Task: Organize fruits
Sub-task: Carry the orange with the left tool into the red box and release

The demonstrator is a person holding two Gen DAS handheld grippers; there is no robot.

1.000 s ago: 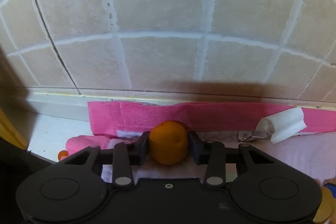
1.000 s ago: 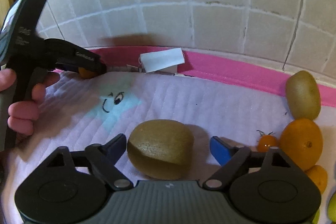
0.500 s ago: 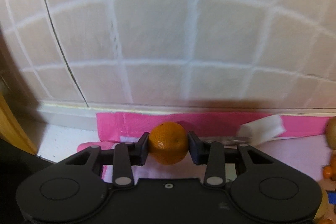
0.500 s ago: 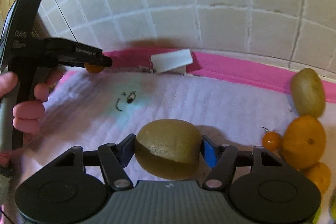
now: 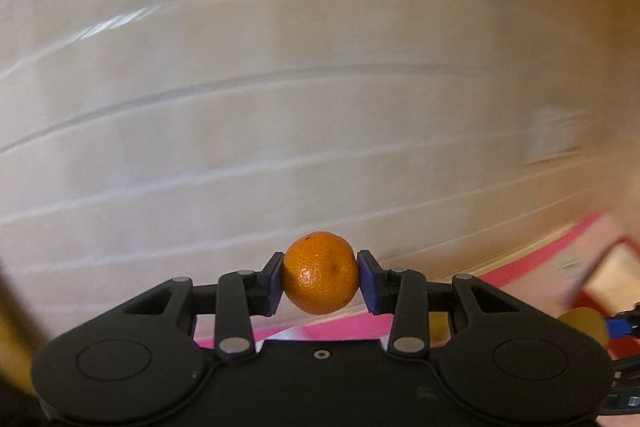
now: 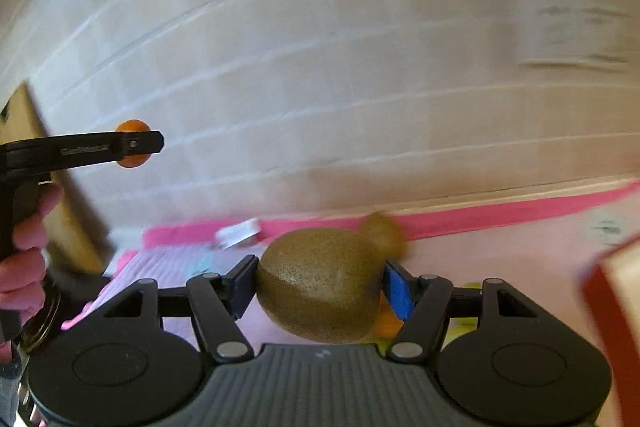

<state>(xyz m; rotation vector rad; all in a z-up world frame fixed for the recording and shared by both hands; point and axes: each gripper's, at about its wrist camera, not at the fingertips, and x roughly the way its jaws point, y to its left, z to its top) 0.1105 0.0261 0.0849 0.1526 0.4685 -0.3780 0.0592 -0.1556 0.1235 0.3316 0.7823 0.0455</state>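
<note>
The small orange [image 5: 320, 273] is up in the air, pinched between the blue pads of the left gripper [image 5: 321, 281], one pad on each side of it, the tiled wall [image 5: 280, 87] smeared with motion blur behind. From the right wrist view the same orange [image 6: 132, 143] peeks above and below the left gripper's black finger, high over the left end of the mat, and the person's hand [image 6: 24, 247] wraps the handle at the left edge of the frame.

Over to the right gripper [image 6: 318, 285]: its jaws have just been closing, and now they clamp the kiwi [image 6: 320, 285], pads pressing on both flanks, the fruit lifted clear of the pink mat [image 6: 500, 255]. Just behind the held kiwi, by the mat's far edge, a second kiwi [image 6: 384, 233] shows as a brown blur. An orange-coloured fruit [image 6: 390, 323] pokes out under the held kiwi's right side, too hidden to name. A white tag [image 6: 238, 233] lies at the mat's far edge, toward its left end. A red-edged box [image 6: 612, 327] crowds the right side; how it sits cannot be told through the blur.
</note>
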